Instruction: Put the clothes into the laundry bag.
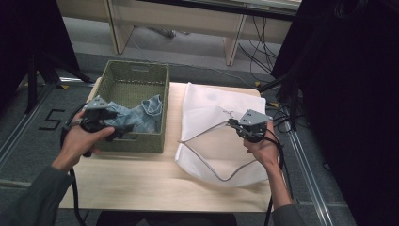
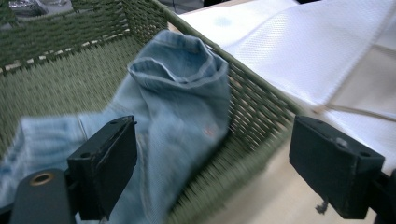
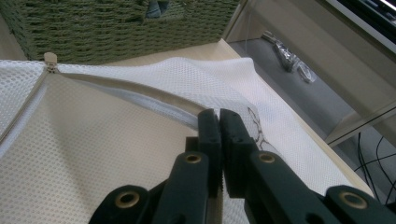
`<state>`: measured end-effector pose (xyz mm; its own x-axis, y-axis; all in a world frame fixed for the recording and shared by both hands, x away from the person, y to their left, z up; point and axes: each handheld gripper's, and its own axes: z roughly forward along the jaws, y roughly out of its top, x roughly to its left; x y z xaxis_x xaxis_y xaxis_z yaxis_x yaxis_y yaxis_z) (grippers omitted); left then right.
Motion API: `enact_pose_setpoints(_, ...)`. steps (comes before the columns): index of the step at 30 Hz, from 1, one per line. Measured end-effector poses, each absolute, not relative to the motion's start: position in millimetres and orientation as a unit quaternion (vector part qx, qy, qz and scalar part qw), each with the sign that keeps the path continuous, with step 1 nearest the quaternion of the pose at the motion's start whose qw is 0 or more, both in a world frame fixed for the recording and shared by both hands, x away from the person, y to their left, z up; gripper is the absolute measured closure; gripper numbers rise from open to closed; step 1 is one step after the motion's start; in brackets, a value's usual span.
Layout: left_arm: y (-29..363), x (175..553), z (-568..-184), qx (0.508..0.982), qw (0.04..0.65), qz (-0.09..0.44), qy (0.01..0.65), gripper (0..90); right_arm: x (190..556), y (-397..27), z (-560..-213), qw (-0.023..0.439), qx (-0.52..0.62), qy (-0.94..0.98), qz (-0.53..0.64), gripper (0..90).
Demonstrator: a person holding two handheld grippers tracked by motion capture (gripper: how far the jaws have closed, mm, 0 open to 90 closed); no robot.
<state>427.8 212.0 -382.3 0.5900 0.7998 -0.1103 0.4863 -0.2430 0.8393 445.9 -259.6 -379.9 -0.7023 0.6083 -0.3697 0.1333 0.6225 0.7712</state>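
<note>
The right tongs (image 3: 219,122), pressed together, pinch the zipper edge of the white mesh laundry bag (image 1: 207,113) at the worktop's (image 1: 141,183) three o'clock. The left tongs (image 2: 212,163) stand spread, holding nothing, above the crumpled light-blue denim garment (image 2: 182,112), which lies in the green woven basket (image 1: 134,75) at nine o'clock.

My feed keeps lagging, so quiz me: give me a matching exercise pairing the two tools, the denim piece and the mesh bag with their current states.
Things:
1. left tool
2. right tool
3. denim garment
4. white mesh bag

States:
A. lying flat on the table, zipper edge lifted
B. jaws wide apart, nothing pinched
C. draped inside the green basket
D. jaws closed on the bag's zipper edge

Pairs: 1-B, 2-D, 3-C, 4-A
</note>
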Motion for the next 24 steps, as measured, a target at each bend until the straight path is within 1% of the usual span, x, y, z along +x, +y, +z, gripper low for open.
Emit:
enact_pose_setpoints(3,205,459,-377,0.788,0.429,0.175,0.406,15.0,447,-260,-381,0.318,0.217,0.843,0.376,88.7)
enact_pose_setpoints(5,202,481,-378,0.801,0.413,0.164,0.402,15.2,448,-261,-382,0.313,0.218,0.844,0.376,88.7)
enact_pose_setpoints(8,200,510,-383,0.821,0.371,0.164,0.403,15.2,448,-262,-383,0.311,0.223,0.843,0.378,88.7)
enact_pose_setpoints(9,199,520,-387,0.82,0.367,0.166,0.406,15.3,448,-262,-383,0.312,0.223,0.842,0.379,88.7)
enact_pose_setpoints(11,196,533,-394,0.817,0.37,0.152,0.416,15.2,448,-263,-384,0.313,0.221,0.843,0.378,88.7)
enact_pose_setpoints(13,194,543,-401,0.819,0.366,0.144,0.418,15.4,449,-263,-385,0.312,0.219,0.843,0.38,88.7)
enact_pose_setpoints(15,192,552,-408,0.831,0.34,0.147,0.416,16.4,449,-263,-386,0.31,0.219,0.844,0.379,88.7)
enact_pose_setpoints(16,190,557,-415,0.83,0.339,0.153,0.416,16.3,449,-263,-387,0.309,0.219,0.844,0.378,88.7)
enact_pose_setpoints(18,189,562,-423,0.832,0.331,0.137,0.423,16.1,450,-263,-387,0.309,0.219,0.845,0.378,88.7)
enact_pose_setpoints(22,184,566,-437,0.842,0.321,0.125,0.416,15.7,450,-265,-387,0.309,0.221,0.844,0.378,88.7)
enact_pose_setpoints(24,183,568,-442,0.845,0.31,0.127,0.417,16.5,451,-264,-388,0.306,0.222,0.844,0.38,88.7)
